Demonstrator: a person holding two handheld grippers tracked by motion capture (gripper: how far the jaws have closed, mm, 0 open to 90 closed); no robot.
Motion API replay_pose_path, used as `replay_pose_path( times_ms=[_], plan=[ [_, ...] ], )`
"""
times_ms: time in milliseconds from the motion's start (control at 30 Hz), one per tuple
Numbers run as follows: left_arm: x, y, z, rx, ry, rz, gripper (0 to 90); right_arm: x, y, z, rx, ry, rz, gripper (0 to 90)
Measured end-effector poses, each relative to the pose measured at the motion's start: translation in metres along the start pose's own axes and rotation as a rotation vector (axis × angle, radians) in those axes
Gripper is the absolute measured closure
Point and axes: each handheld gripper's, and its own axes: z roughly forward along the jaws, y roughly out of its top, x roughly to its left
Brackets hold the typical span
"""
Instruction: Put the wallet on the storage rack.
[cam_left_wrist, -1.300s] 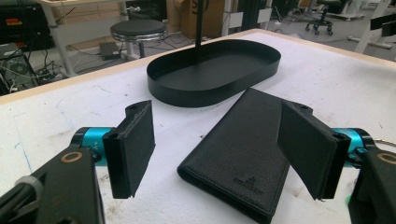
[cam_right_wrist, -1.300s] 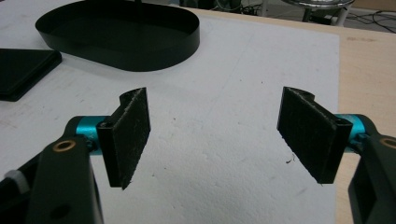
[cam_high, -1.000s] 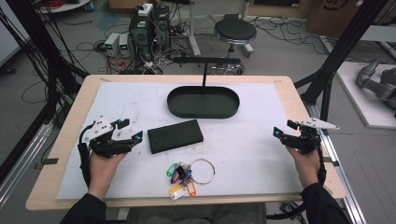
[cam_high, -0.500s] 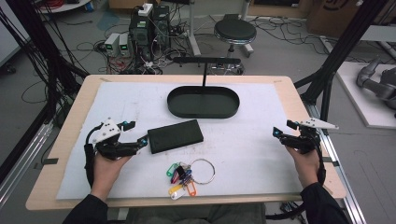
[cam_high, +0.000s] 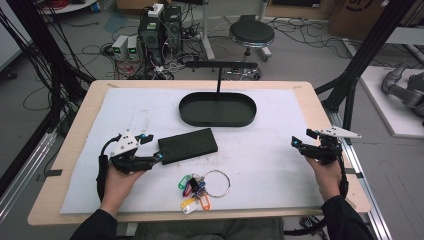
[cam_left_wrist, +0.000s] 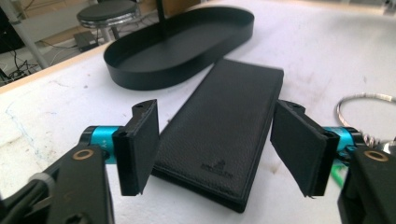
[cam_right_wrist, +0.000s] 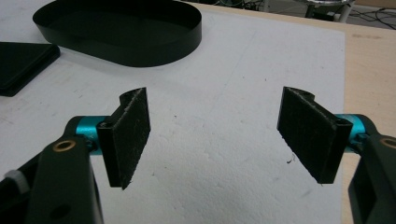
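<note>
A black leather wallet (cam_high: 188, 145) lies flat on the white mat, left of centre. My left gripper (cam_high: 154, 147) straddles the wallet's near short end (cam_left_wrist: 224, 135). Its jaws have just been closing around that end, and a gap still shows beside each pad, so it is open. My right gripper (cam_high: 301, 138) hovers low over bare mat at the right side, open with nothing between its pads (cam_right_wrist: 219, 135).
A black oval tray (cam_high: 218, 122) with an upright T-shaped stand sits at the back centre. A metal ring with several coloured key tags (cam_high: 202, 187) lies near the front edge, just right of the left hand. The wooden table edge runs close to the right hand.
My left gripper has moved right toward the wallet until its jaws came around the wallet's end. The right gripper has stayed put.
</note>
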Motion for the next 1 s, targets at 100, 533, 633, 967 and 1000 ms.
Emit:
replay_pose_path(
  times_ms=[100, 533, 633, 967, 1000],
  plan=[
    [-0.003, -0.003, 0.008, 0.052, -0.011, 0.017, 34.4, 0.000, 0.000, 0.001, 0.002, 0.000, -0.008, 25.7],
    [0.018, -0.005, 0.023, 0.074, 0.053, -0.133, 37.8, 0.002, 0.000, 0.002, 0.005, -0.005, -0.017, 25.8],
    [0.027, -0.002, 0.024, 0.066, 0.055, -0.196, 41.1, 0.001, 0.000, 0.002, 0.007, -0.005, -0.015, 25.7],
    [0.056, -0.008, 0.042, 0.123, 0.053, -0.415, 46.8, 0.003, 0.001, 0.001, 0.004, -0.008, -0.027, 25.7],
    [0.056, -0.008, 0.042, 0.123, 0.053, -0.415, 47.4, 0.003, 0.001, 0.001, 0.004, -0.008, -0.027, 25.7]
  ],
)
